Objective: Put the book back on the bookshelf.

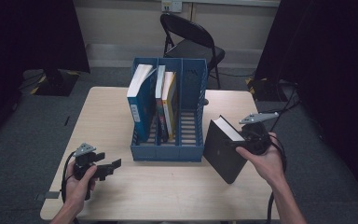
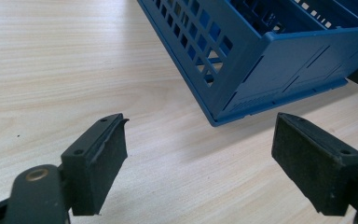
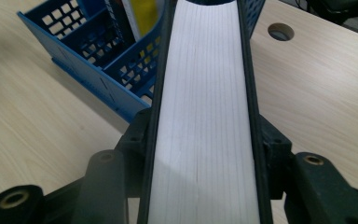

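A thick black book [image 1: 223,149] with white page edges [image 3: 205,116] hangs tilted above the table's right side, just right of the blue file rack [image 1: 168,151]. My right gripper [image 1: 237,143] is shut on it, one jaw on each cover [image 3: 205,137]. The rack has three slots. A blue book [image 1: 140,102] leans in the left one, two thinner books [image 1: 168,100] stand in the middle one, and the right slot holds nothing. My left gripper [image 1: 109,168] rests low at the table's front left, open with nothing between its pads [image 2: 205,158], facing the rack's corner [image 2: 270,70].
The wooden table [image 1: 121,196] has bare surface in front of and left of the rack. A round cable hole [image 3: 281,31] lies in the tabletop beyond the book. A black folding chair [image 1: 191,42] stands behind the table. Dark curtains hang at both sides.
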